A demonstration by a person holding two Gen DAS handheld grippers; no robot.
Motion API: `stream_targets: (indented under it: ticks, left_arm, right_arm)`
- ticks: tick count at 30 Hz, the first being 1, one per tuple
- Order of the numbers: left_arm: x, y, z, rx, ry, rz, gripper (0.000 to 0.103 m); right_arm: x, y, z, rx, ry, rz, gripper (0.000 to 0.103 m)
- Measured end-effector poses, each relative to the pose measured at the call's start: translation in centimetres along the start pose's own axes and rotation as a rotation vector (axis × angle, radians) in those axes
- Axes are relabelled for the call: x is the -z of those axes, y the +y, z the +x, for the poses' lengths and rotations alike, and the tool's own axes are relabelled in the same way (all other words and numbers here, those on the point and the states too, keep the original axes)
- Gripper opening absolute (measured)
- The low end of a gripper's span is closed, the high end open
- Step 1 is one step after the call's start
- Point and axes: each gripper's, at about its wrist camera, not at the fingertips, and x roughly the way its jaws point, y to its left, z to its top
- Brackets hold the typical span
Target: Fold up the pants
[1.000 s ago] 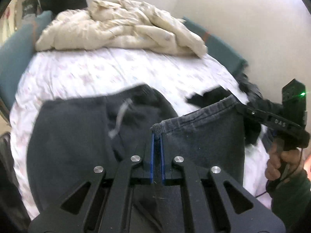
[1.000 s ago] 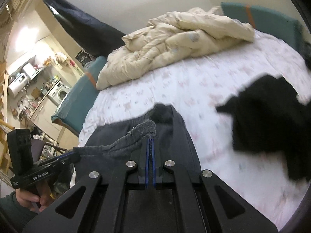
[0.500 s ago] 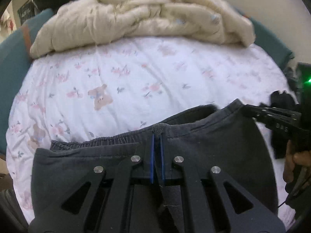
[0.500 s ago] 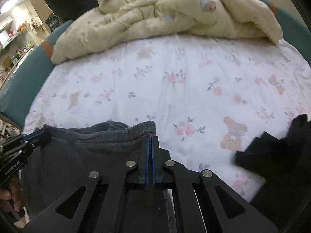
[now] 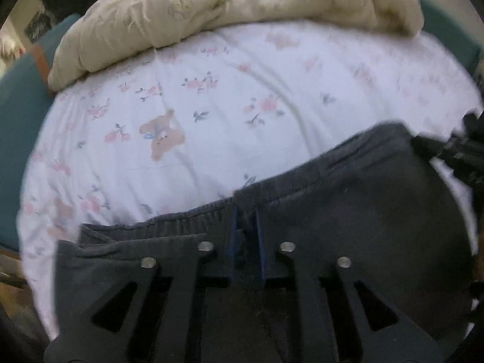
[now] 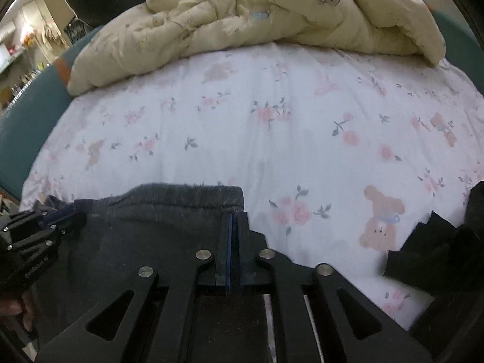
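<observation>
A flowered bed sheet (image 6: 272, 139) stretches ahead; the left hand-held gripper (image 5: 246, 220) and right hand-held gripper (image 6: 234, 224) each clamp the dark pants (image 5: 363, 211), a black garment (image 6: 438, 248) to the right.

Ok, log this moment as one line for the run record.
step: fold pants | left gripper: shut on pants | right gripper: shut on pants | surface: bed sheet

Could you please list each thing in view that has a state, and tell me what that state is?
Dark grey cotton pants: folded over, gripped at the top edge by both claws.
Left claw: shut on the pants.
Right claw: shut on the pants.
Cream quilted duvet: crumpled at the far end.
Black garment: heaped, apart from the pants.
</observation>
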Motion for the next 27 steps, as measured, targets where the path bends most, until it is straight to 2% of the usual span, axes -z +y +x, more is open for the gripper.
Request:
stream_targets:
  ticks: [1,3,4,5,7,9,12,15,20,24,27]
  left_arm:
    - [-0.2,0.0,-0.5,-0.013,0.001,-0.006,0.032]
    - [-0.2,0.8,-2.1,0.016,-0.034,-0.064,0.079]
    - [-0.1,1.3,-3.3,0.015,-0.063,-0.101,0.084]
    - [-0.1,1.7,-4.2,0.011,-0.082,-0.121,0.086]
    - [0.5,2.3,-6.0,0.024,-0.092,-0.141,0.086]
    - [1.6,2.8,-7.8,0.021,-0.105,-0.152,0.086]
    - [4.4,3.7,-10.6,0.017,-0.117,-0.159,0.086]
    - [8.5,4.8,-13.4,0.026,-0.108,-0.181,0.086]
    - [17.8,6.3,-17.6,0.093,-0.054,-0.281,0.086]
    - [24.3,5.1,-19.5,0.197,-0.011,-0.363,0.086]
    - [27.5,2.5,-19.7,0.261,0.034,-0.367,0.086]
  right_arm:
    - [0.2,-0.1,-0.7,-0.001,-0.018,0.002,0.009]
    - [0.5,-0.5,-2.1,-0.010,-0.042,0.008,0.032]
    - [0.7,-0.7,-2.8,-0.015,-0.052,0.018,0.057]
    - [0.8,-0.9,-3.8,-0.009,-0.066,0.029,0.071]
    - [1.3,-1.0,-5.8,-0.010,-0.086,0.039,0.071]
    - [2.2,-0.9,-7.3,-0.035,-0.071,0.049,0.071]
    - [4.4,-0.3,-10.1,-0.078,-0.064,0.068,0.071]
    - [7.7,0.6,-13.0,-0.123,-0.040,0.108,0.071]
    - [15.8,0.9,-18.0,-0.248,0.005,0.288,0.071]
    - [21.1,-0.4,-20.7,-0.240,0.029,0.388,0.071]
    - [24.9,-2.8,-22.3,-0.168,0.046,0.475,0.071]
